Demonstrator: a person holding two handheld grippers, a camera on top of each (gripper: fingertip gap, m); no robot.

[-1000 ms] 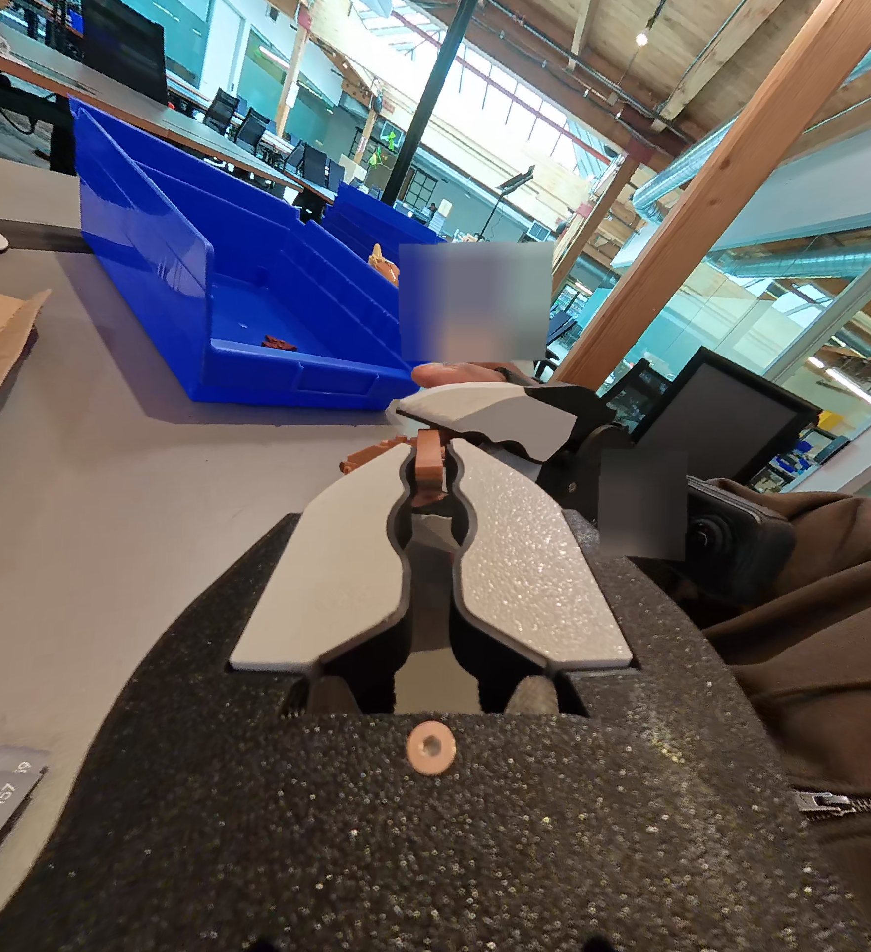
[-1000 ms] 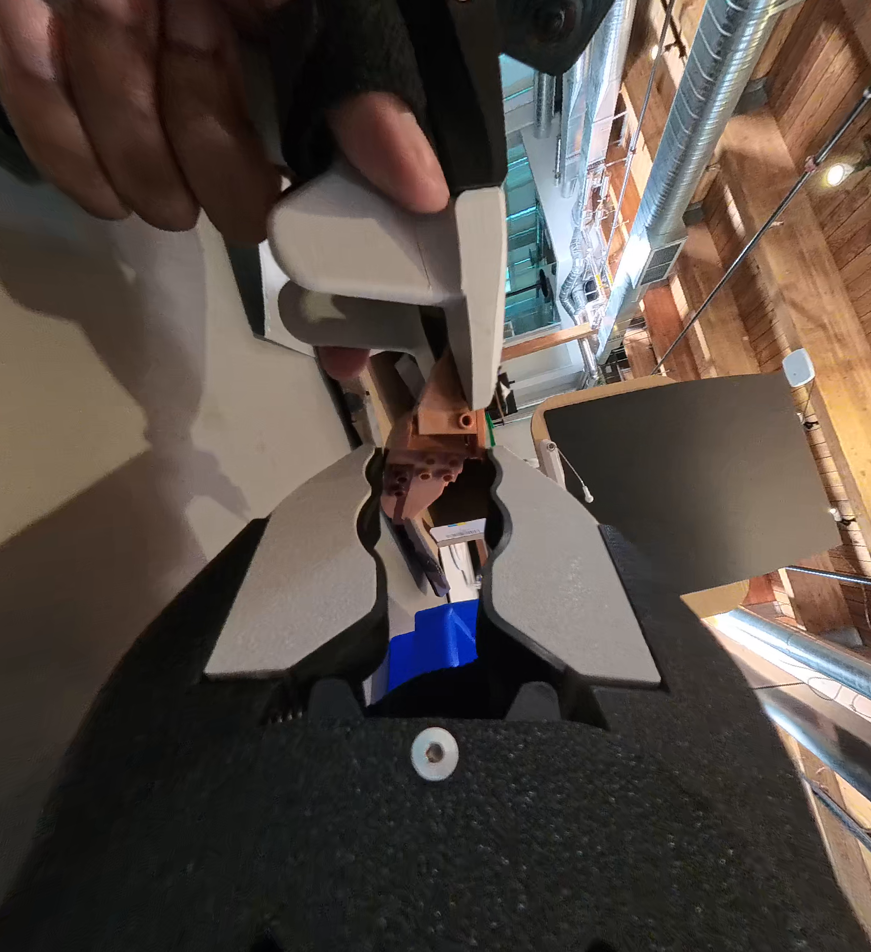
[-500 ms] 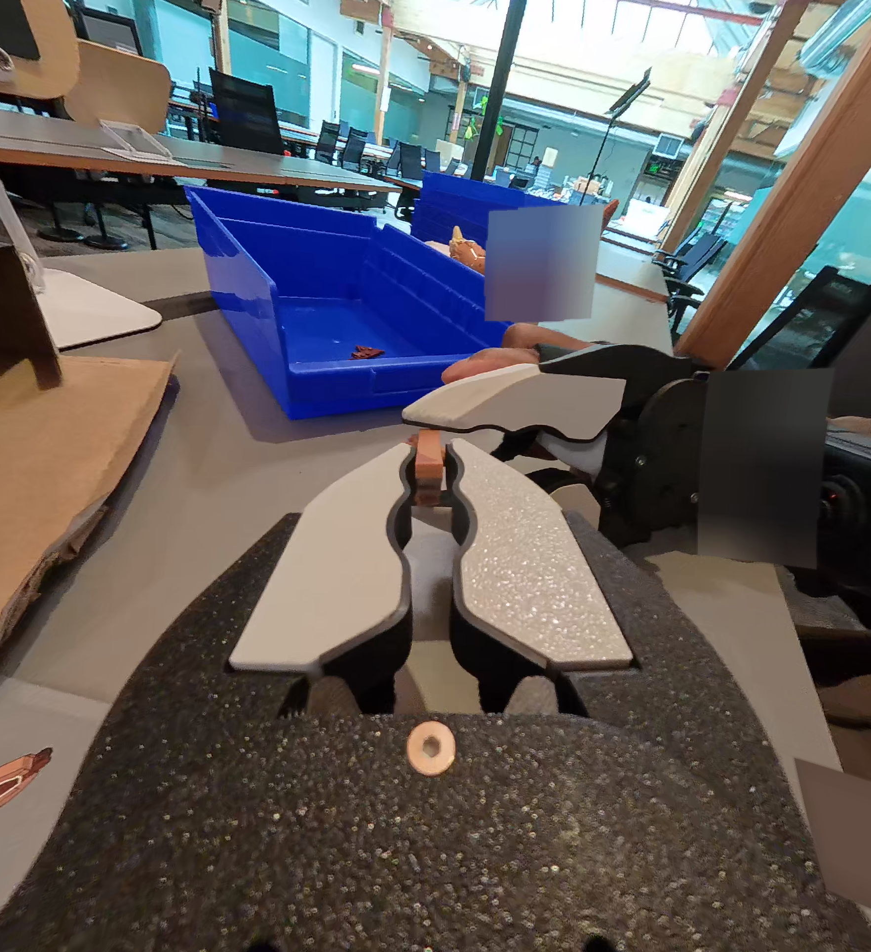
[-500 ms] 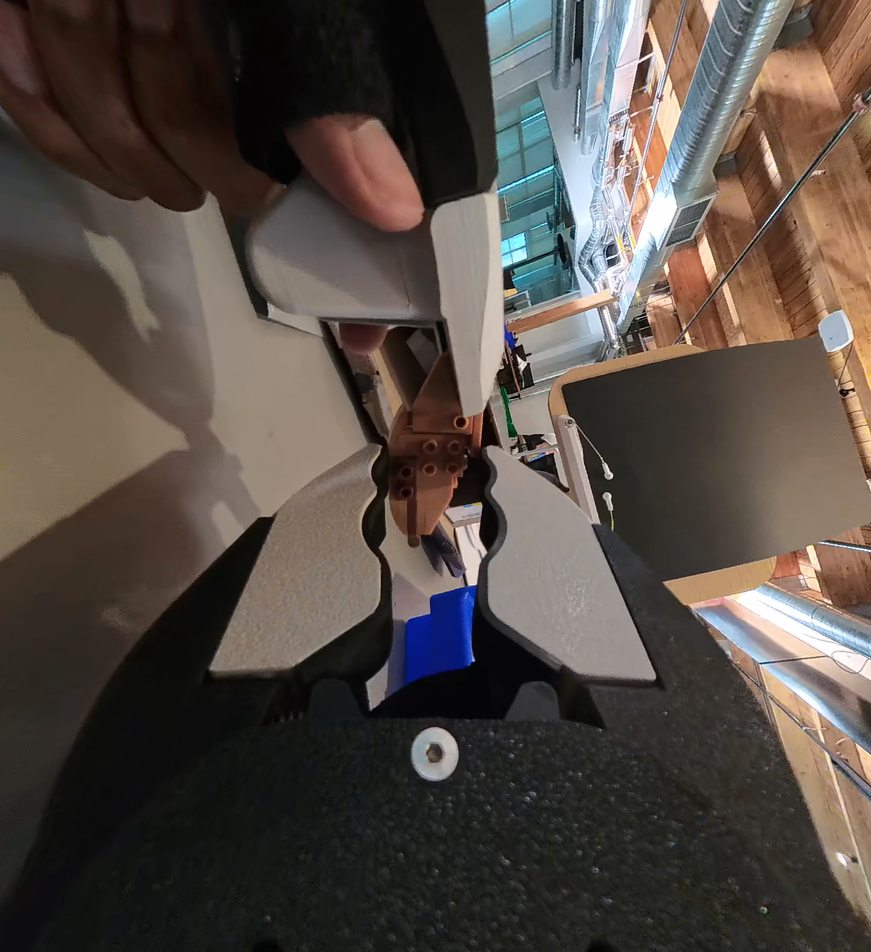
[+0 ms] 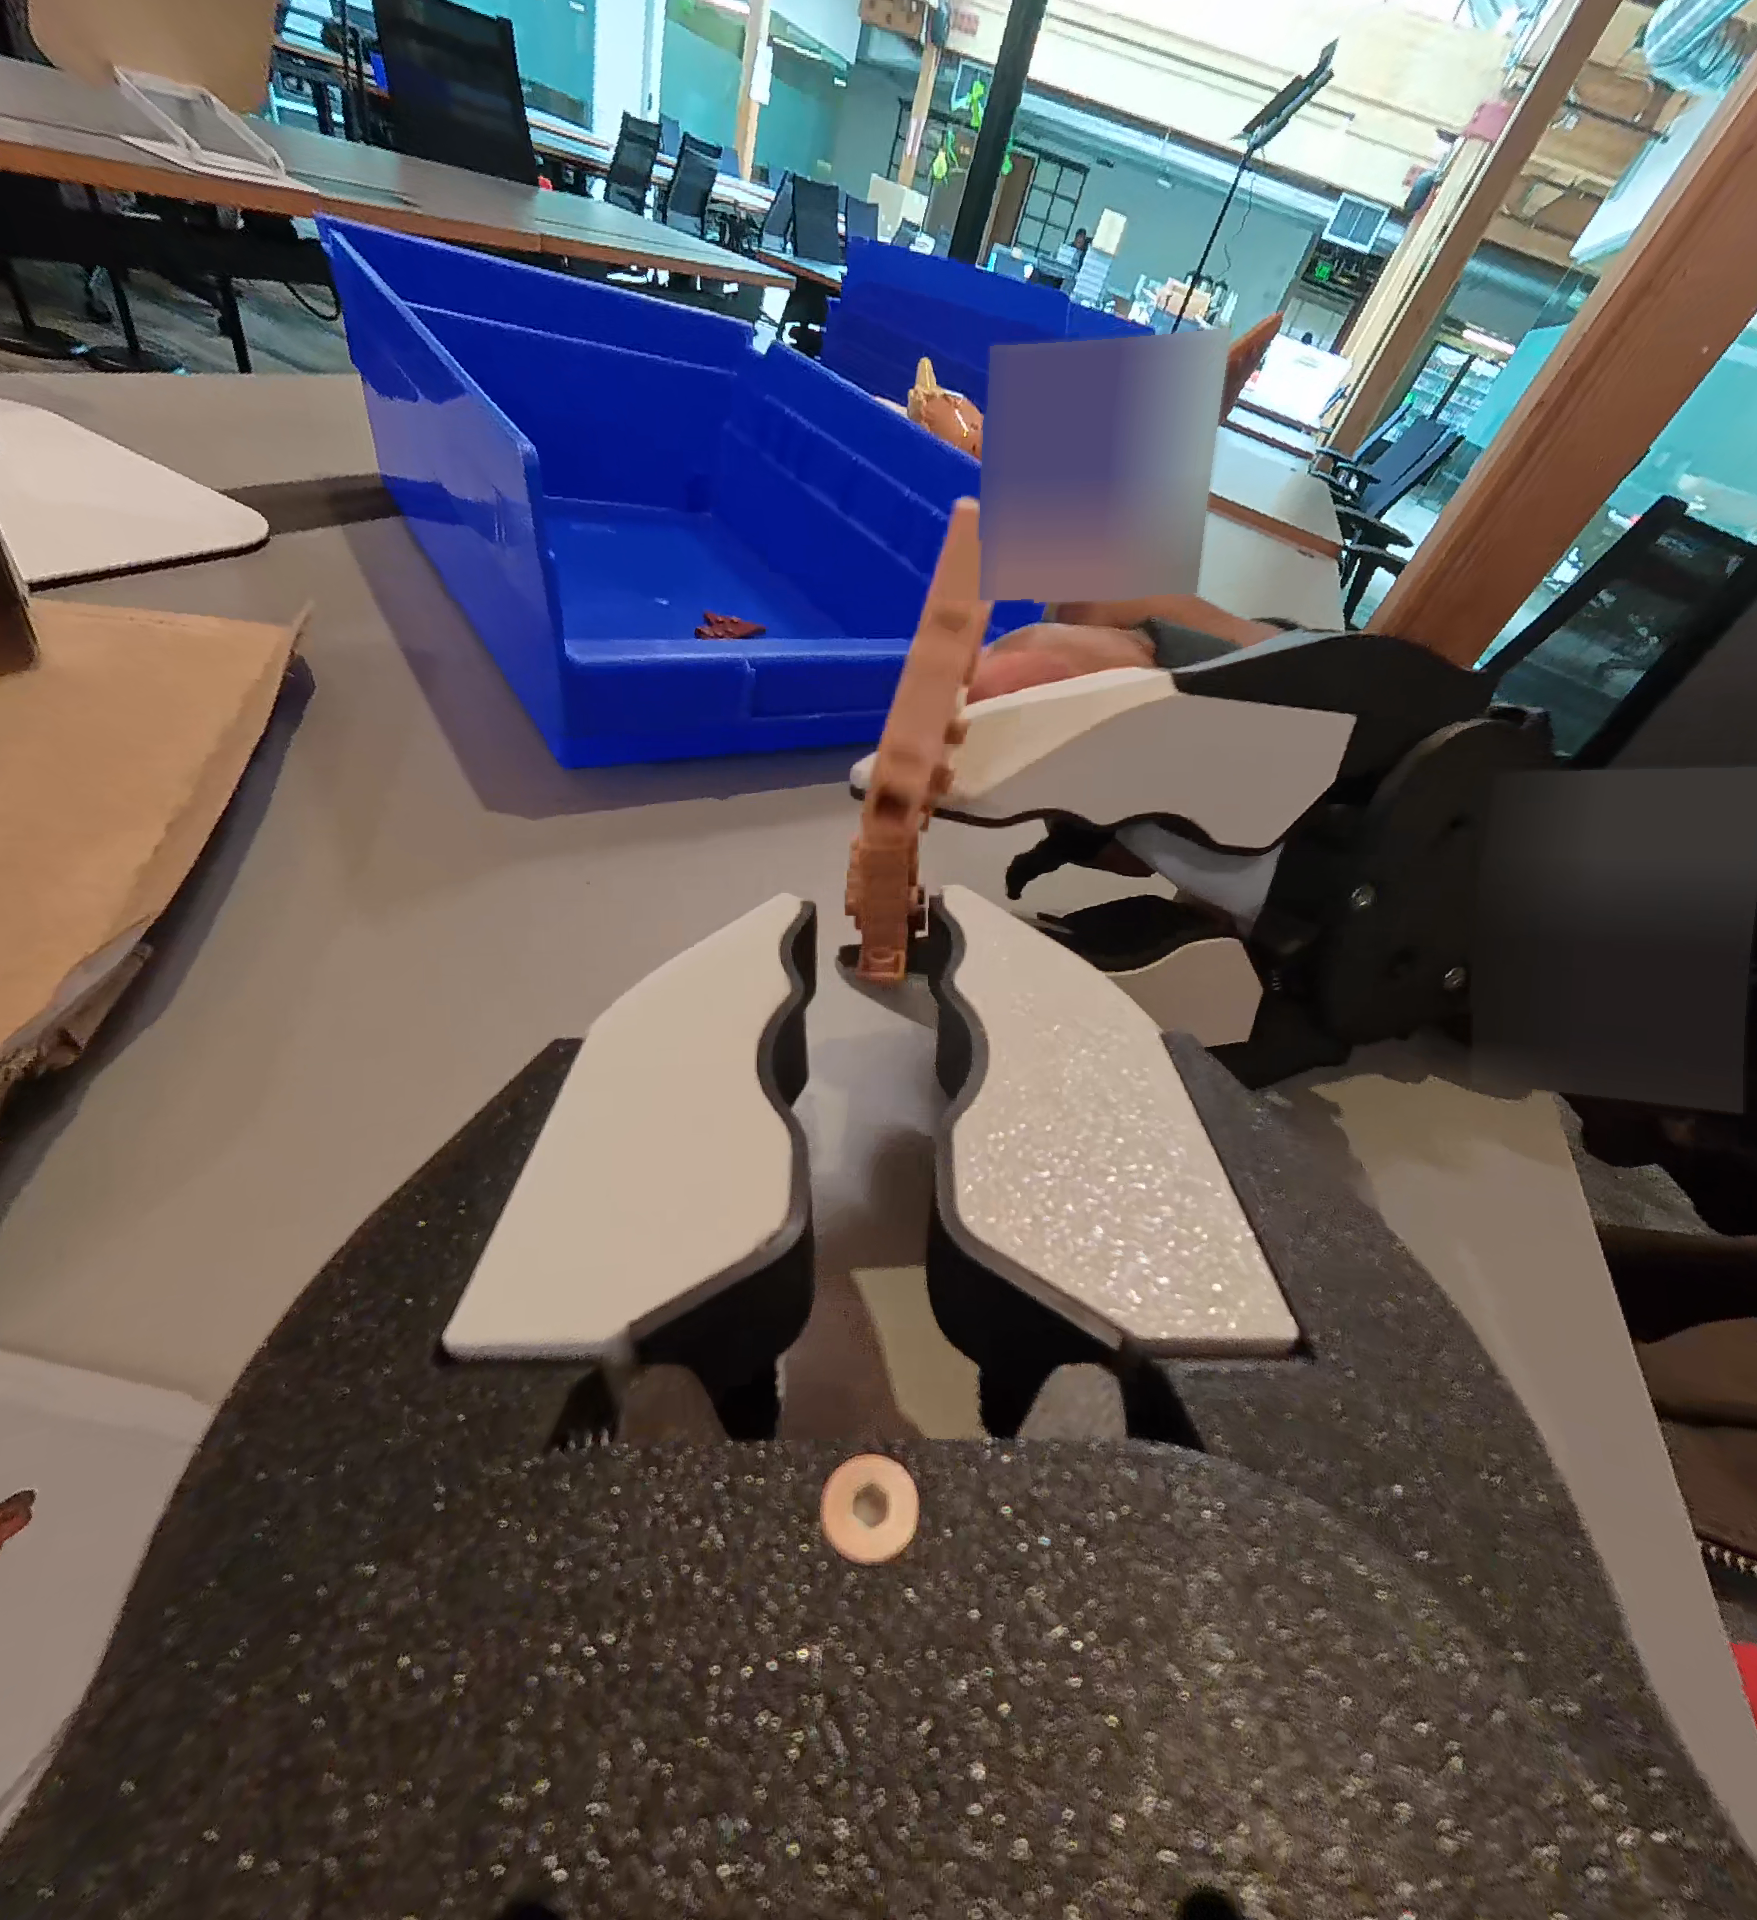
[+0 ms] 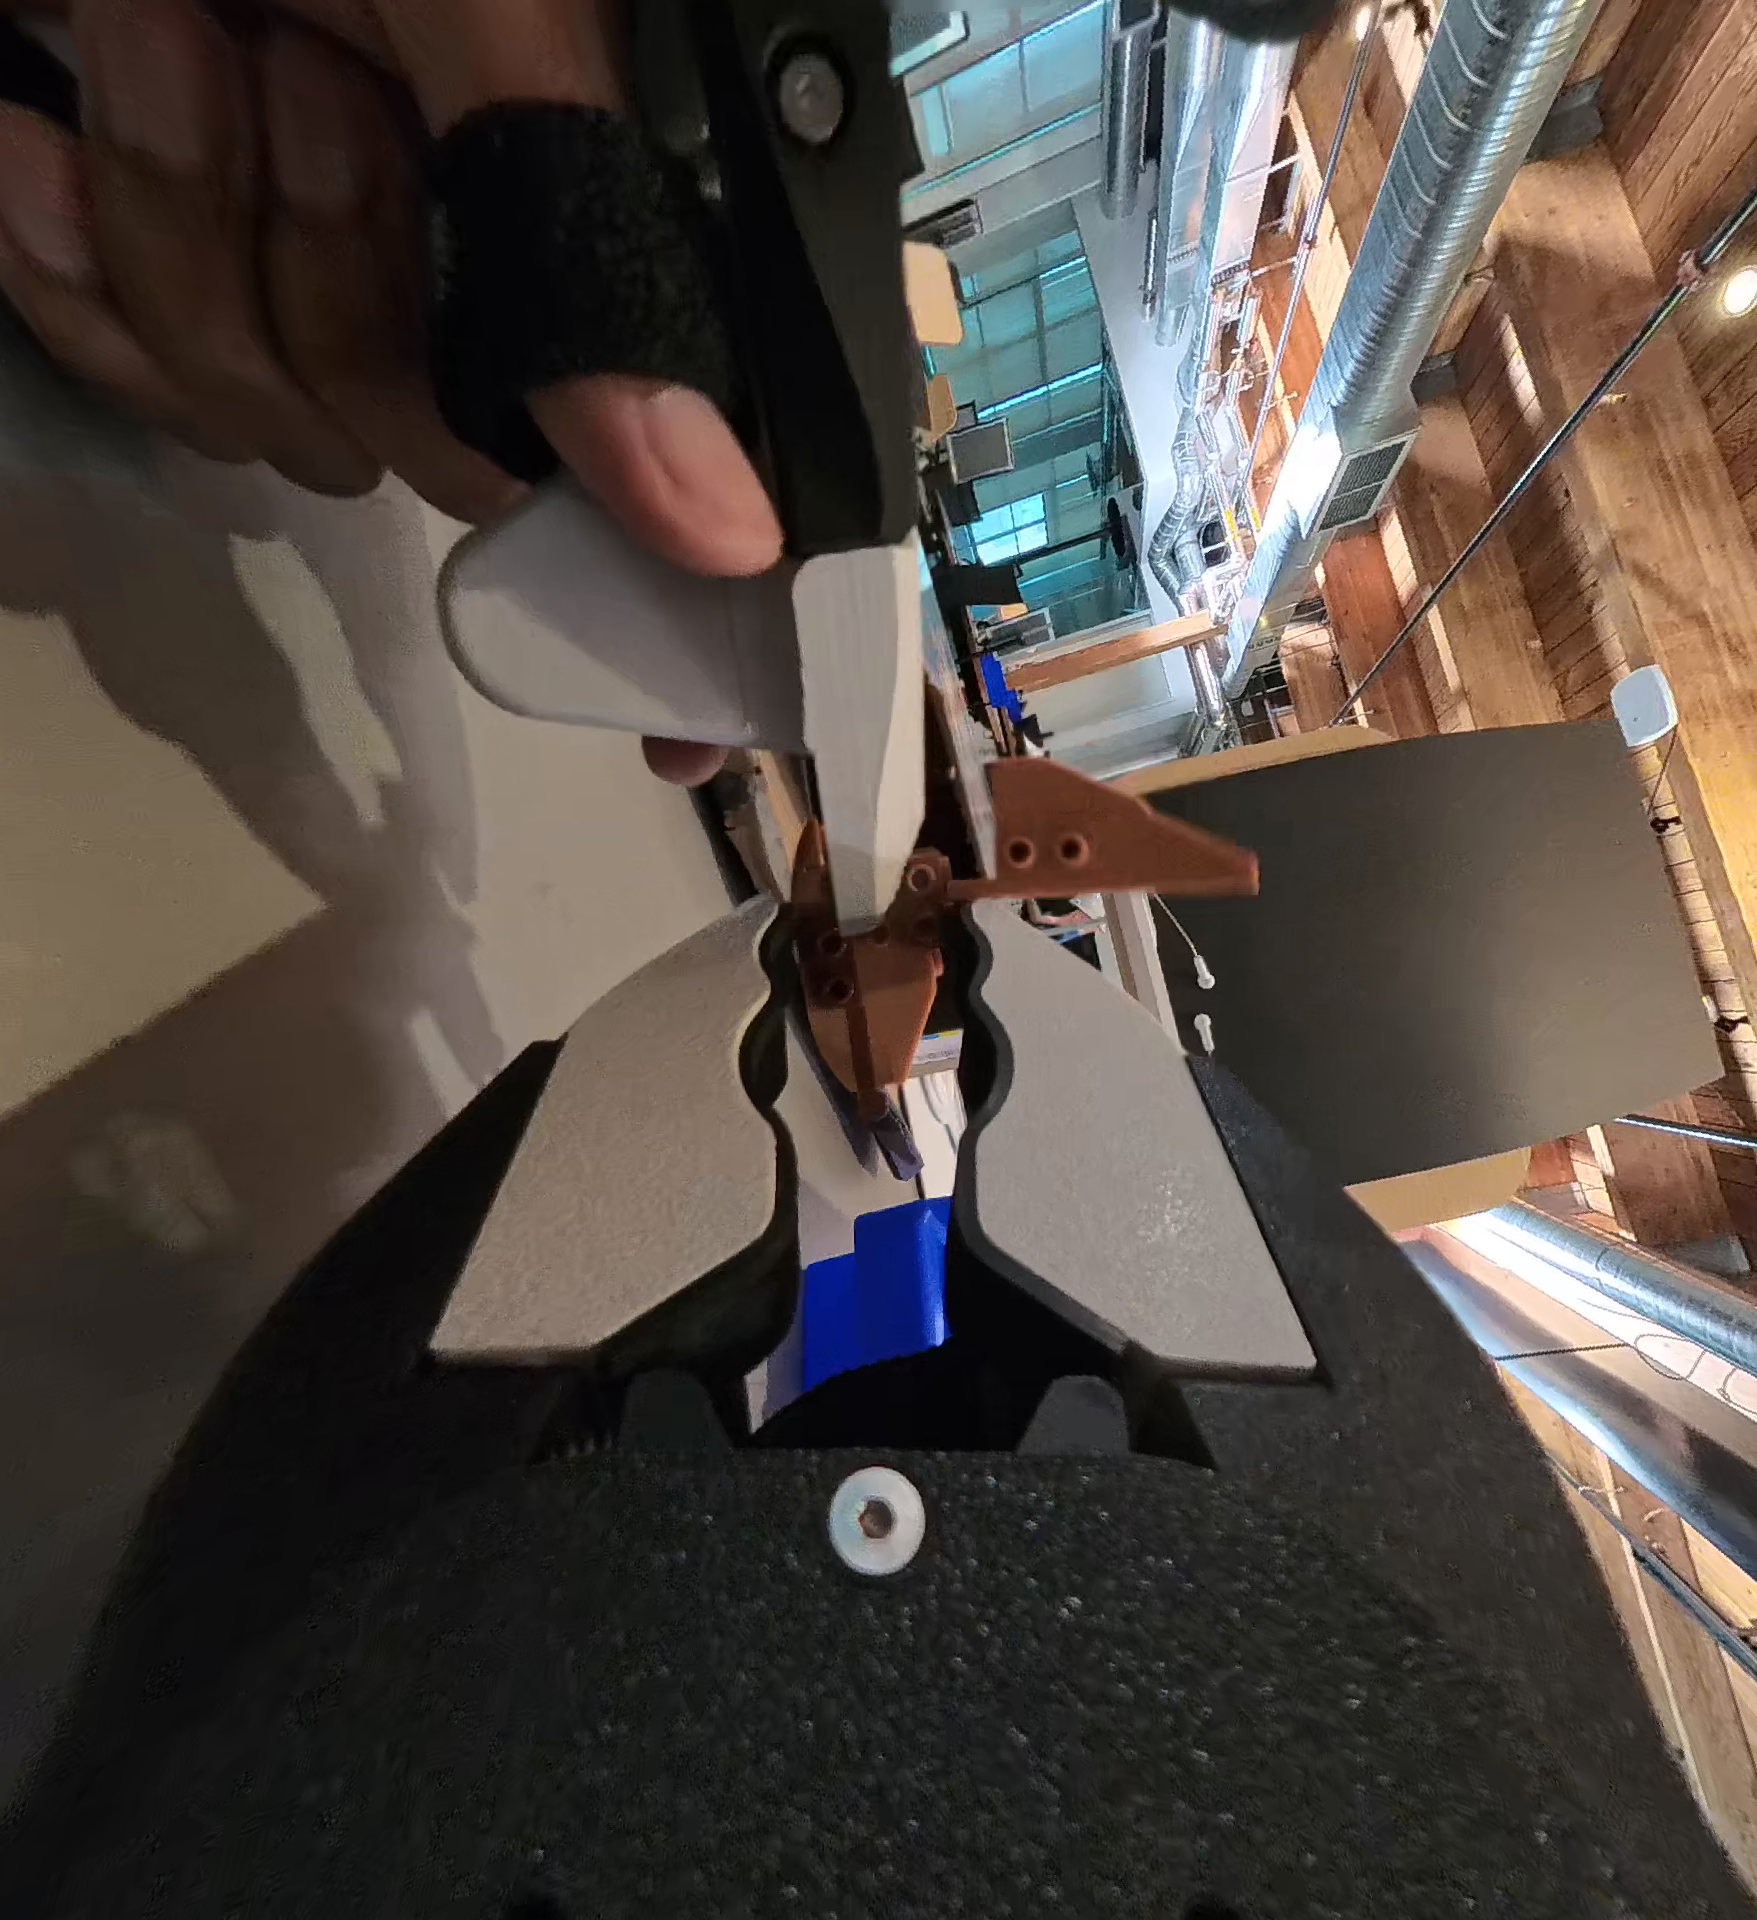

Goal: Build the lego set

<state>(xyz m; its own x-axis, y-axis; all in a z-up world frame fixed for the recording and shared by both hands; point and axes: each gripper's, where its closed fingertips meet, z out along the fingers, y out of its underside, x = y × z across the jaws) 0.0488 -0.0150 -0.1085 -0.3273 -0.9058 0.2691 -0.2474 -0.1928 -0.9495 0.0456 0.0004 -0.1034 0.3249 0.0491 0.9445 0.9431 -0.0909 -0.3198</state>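
Note:
A brown brick assembly [image 5: 931, 675] stands upright between the fingertips of my left gripper [image 5: 874, 920]. The left jaws are apart, with a gap showing at the left pad, so the left gripper is open around the lower end. My right gripper [image 6: 866, 925] is shut on the same assembly [image 6: 874, 1018], with both pads against its studded part. A brown wedge piece [image 6: 1113, 842] of it sticks out to the right. In the left wrist view the right gripper's fingers [image 5: 1061, 748] come in from the right. In the right wrist view a left finger [image 6: 853, 779] reaches down from above.
A blue bin [image 5: 645, 707] stands on the grey table ahead, with a small brown piece [image 5: 728, 627] inside. A second blue bin [image 5: 957, 301] is behind it. Cardboard [image 5: 74, 779] and a white stand base [image 5: 105, 499] lie at the left. A dark board [image 6: 1425, 935] stands to the right. The tips of both grippers are at nearly the same place.
My left jaws were shut on the brown assembly and have opened. My right jaws have closed in on it. The assembly has swung to stand upright in the left wrist view.

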